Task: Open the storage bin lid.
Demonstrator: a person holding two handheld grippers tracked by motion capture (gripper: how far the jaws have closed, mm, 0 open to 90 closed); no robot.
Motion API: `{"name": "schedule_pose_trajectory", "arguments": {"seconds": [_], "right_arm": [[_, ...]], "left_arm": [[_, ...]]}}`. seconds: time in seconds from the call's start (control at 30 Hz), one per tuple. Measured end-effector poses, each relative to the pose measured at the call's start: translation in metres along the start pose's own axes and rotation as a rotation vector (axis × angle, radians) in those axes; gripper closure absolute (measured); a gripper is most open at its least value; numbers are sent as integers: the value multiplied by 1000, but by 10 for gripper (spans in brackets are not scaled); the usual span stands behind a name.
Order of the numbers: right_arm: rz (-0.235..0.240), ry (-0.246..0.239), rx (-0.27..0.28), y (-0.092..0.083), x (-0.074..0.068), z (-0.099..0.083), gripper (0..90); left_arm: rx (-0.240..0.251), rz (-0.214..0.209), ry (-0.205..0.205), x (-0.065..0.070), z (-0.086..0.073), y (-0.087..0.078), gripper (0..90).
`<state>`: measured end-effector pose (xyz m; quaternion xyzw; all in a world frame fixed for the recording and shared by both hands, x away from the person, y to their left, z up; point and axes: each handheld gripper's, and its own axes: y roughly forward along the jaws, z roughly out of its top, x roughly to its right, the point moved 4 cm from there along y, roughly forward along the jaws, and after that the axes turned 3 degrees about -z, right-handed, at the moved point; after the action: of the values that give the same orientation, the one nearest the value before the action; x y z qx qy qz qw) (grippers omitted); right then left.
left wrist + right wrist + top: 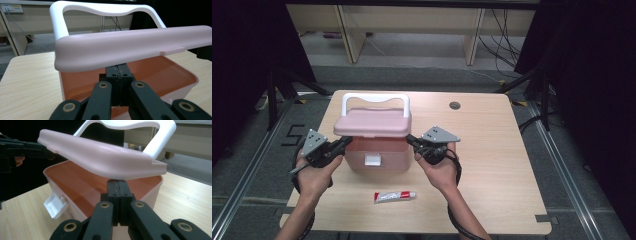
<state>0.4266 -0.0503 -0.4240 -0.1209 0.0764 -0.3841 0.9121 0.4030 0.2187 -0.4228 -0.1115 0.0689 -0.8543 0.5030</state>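
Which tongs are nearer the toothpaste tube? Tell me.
Right. The right tongs sit at the pink box's right side, just above the toothpaste tube. The left tongs are at the box's left side, slightly farther off.

Pink box (379, 152) mid-table, lid (373, 123) raised approx. halfway, white handle (375, 101) upright.

tube (395, 196): lying near table's front edge | table (492, 150): light wood | grommet (455, 105): far side

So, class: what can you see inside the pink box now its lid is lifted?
Inside the pink box only bare orange-pink walls and floor show. The raised lid and the shut fingers cover the rest.
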Motion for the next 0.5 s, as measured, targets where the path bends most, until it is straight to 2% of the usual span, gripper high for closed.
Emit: {"name": "schedule_pose_trajectory", "arguments": {"seconds": [0.03, 0.13, 0.23, 0.27, 0.5], "right_arm": [[-7, -21, 5, 0, 1, 0, 900], [-1, 0, -15, -1, 0, -2, 900], [0, -19, -16, -2, 2, -4, 900], [-5, -7, -22, -2, 2, -7, 900], [-4, -4, -22, -4, 3, -10, 900]], "left_arm": [[1, 0, -1, 0, 0, 0, 897], [5, 1, -6, 0, 2, 1, 897], [11, -1, -5, 0, 5, 1, 897], [10, -1, -1, 0, 6, 1, 897], [18, 3, 2, -1, 13, 3, 898]]}}
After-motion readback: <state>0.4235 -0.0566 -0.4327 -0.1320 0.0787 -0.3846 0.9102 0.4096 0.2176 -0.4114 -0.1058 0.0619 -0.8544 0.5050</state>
